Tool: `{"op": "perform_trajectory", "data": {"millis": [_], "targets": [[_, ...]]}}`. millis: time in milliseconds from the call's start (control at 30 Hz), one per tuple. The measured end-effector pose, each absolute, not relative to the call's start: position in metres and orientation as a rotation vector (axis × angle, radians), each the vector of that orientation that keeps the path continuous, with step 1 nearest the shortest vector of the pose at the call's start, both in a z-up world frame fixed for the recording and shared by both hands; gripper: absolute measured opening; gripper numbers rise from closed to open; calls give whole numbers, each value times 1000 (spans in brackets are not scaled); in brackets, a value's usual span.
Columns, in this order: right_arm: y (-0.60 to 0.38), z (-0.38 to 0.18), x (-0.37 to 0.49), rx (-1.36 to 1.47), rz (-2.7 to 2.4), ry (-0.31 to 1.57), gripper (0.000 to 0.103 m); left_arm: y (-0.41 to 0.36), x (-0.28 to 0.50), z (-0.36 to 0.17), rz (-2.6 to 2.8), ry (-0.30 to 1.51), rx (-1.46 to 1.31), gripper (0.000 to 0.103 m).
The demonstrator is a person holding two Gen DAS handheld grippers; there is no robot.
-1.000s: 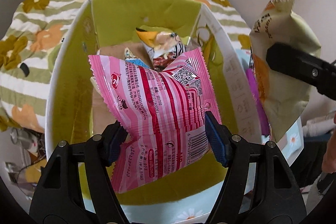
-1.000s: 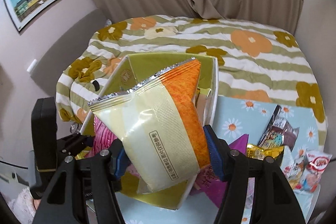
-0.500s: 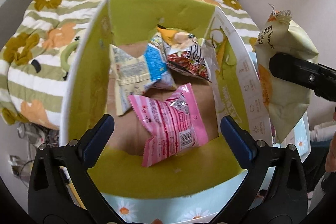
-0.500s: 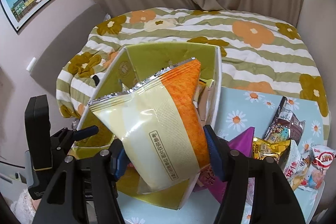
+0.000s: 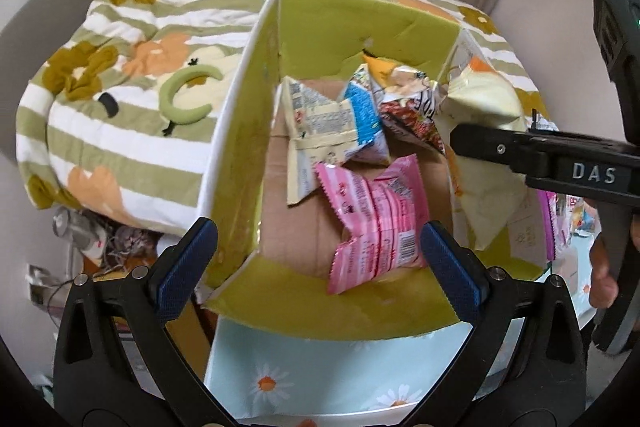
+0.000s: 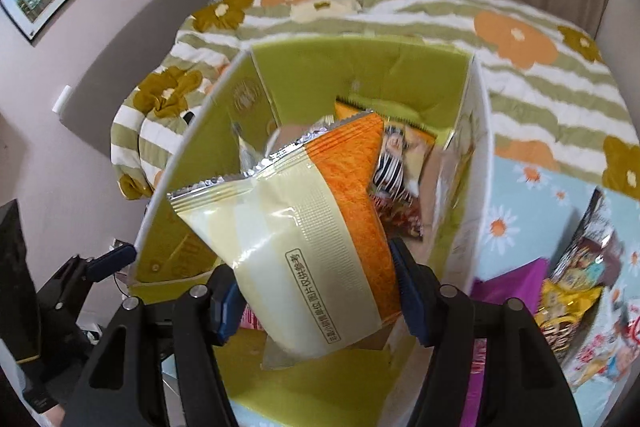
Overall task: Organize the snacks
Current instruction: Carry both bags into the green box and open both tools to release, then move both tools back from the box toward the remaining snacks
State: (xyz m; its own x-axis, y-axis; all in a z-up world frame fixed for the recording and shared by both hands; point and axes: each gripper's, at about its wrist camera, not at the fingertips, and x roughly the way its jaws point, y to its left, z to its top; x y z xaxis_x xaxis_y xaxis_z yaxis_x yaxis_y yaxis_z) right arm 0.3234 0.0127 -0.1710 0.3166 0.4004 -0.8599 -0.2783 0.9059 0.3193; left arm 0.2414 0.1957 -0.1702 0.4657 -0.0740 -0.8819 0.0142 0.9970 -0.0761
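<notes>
**A:** Left wrist view first, reading from the left edge: what did it show?

**B:** Striped floral bedding (image 5: 132, 131) filled the left of the frame. At centre stood the green box (image 5: 236, 131), open at the top. The left gripper (image 5: 320, 263) hung over its near edge with its blue pads spread wide and nothing between them. The pink packet (image 5: 376, 219) lay on the box floor at lower centre, just left of the right-hand pad, with a blue-and-cream packet (image 5: 340, 119) behind it.

**B:** At the right edge, the right gripper (image 5: 532, 151) came in from the side.

**A:** And the right wrist view?

**B:** The left gripper's tip showed at lower left, outside the box's left wall (image 6: 188, 163). At centre the right gripper (image 6: 316, 299) was clamped on the cream-and-orange bag (image 6: 312, 227). The bag's long axis ran from the pads at lower centre up and left to its crimped silver end, which hung above the box opening.

**A:** So what did the drop depend on?

**B:** I judged the bag sat over the box's right half, so release needed only a little more descent. A striped packet (image 6: 396, 167) lay beneath it to the right and might prop the bag up. At far right, loose snacks (image 6: 576, 291) waited on the daisy cloth (image 6: 520, 211), nearer the right hand.
</notes>
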Motion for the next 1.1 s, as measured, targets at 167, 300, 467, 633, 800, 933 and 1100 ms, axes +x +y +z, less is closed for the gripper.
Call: {"op": "perform_trajectory", "data": {"millis": [167,300,467,633,800,933,1100], "targets": [[6,-174,318,184,432,1149,100,198,239,-172,-50,1082,-56,101],[2,-168,309,194,437,1101,102,194,237,-173,-58,1084,-49,101],[-1,-155,297,156,429,1048,102,188,236,-165,-82,1066,-36,101],[-9,-133,287,160,412,1000,102,179,233,-148,-116,1031,-5,101],[-21,-110,269,152,362,946,102,169,230,-129,-170,993,5,101],[-37,-92,250,143,293,902,102,156,227,-115,-234,960,3,101],[-71,-77,225,174,200,860,102,131,222,-100,-312,913,-6,101]]}}
